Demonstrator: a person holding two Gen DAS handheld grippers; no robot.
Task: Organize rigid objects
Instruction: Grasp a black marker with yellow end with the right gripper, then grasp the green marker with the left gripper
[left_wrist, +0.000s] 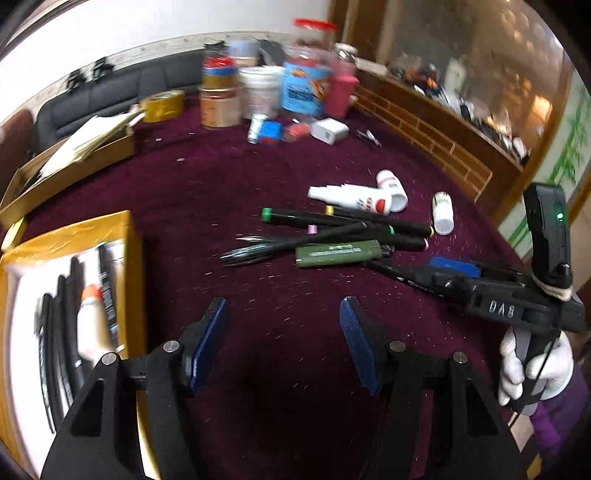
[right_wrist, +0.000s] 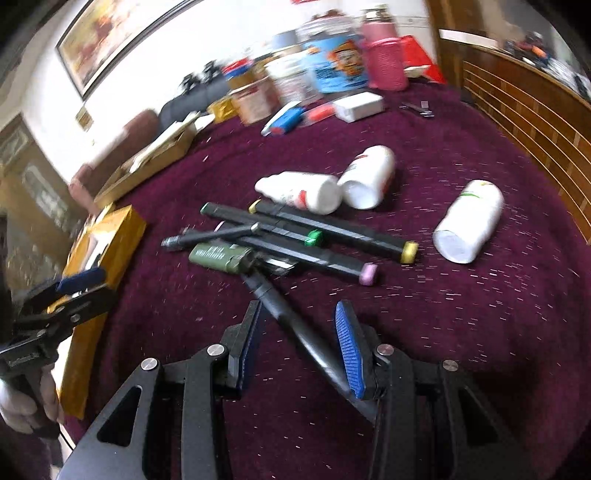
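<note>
1. While the right hand-held gripper (right_wrist: 297, 343) hovers low over the counter (right_wrist: 461, 332), a black pen (right_wrist: 295, 325) lies slantwise between its jaws; the blue ribbed pads stand apart from the barrel, so it is released, not clamped.
2. Left hand-held gripper (left_wrist: 284, 343) is spread wide with nothing between its jaws, only bare cloth below; it sits just beside the yellow box (left_wrist: 133, 236) on its left.
3. Pile of markers (right_wrist: 314, 236) lies just beyond the right hand-held gripper: long black square-section barrels with green, yellow and pink end caps, crossing each other.
4. Olive green lighter (right_wrist: 218, 256), a smooth flattish body with a metal head, touches the far end of the black pen and the markers.
5. Three white plastic bottles lie on their sides past the markers: two touching (right_wrist: 332, 188), and one bottle (right_wrist: 469, 221) apart to the right.
6. Yellow box is glossy with a white inside, holding dark pens and a white tube with an orange collar (left_wrist: 90, 321), blurred.
7. Counter cover is dark purple fuzzy cloth, speckled with lint.
8. Far edge holds blurred jars, a pink bottle (right_wrist: 384, 66) and a tape roll (left_wrist: 162, 105).
</note>
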